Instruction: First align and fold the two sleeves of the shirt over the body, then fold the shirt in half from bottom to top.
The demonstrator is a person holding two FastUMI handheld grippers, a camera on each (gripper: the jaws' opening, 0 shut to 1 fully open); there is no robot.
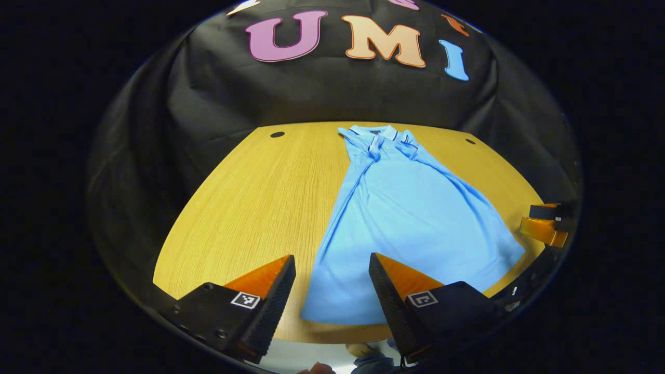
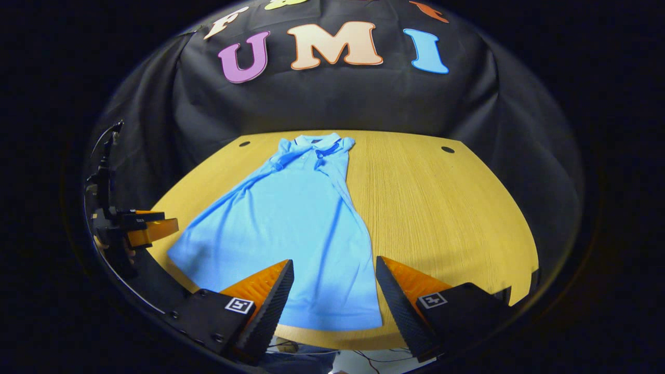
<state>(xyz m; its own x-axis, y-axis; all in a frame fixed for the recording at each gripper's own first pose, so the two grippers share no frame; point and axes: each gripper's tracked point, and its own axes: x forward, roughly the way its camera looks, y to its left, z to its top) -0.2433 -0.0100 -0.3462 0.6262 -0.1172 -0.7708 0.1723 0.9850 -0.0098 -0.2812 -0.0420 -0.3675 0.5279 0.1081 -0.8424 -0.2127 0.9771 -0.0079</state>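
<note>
fingers of the left gripper (image 1: 332,291) stood wide apart with nothing between them, poised above the near left corner of the shirt's hem; the right gripper (image 2: 335,293) matched it, spread wide and empty over the near right corner. i'd judge they were held that way to come down on the two hem corners together, one each side, so the cloth would lift evenly.

the blue shirt (image 1: 410,218) lay flat on the wooden surface (image 1: 249,202), collar (image 1: 374,132) toward the far edge by the black cloth wall, hem close to the near edge and not quite reaching it. it looked narrow at the shoulders and flared toward the hem, and the sleeves seemed already laid in over the body near the collar, though i couldn't tell how neatly. if so, the bottom-to-top fold was what remained.

in the right gripper view the shirt (image 2: 291,228) sat toward the left half of the surface (image 2: 447,218), leaving bare wood out to the right edge and a strip beyond the collar before the far edge. that gave room to carry the hem forward. the near edge was tight, so a low approach could catch the surface lip. each gripper was also visible in the other's view, off at the side and well apart.
</note>
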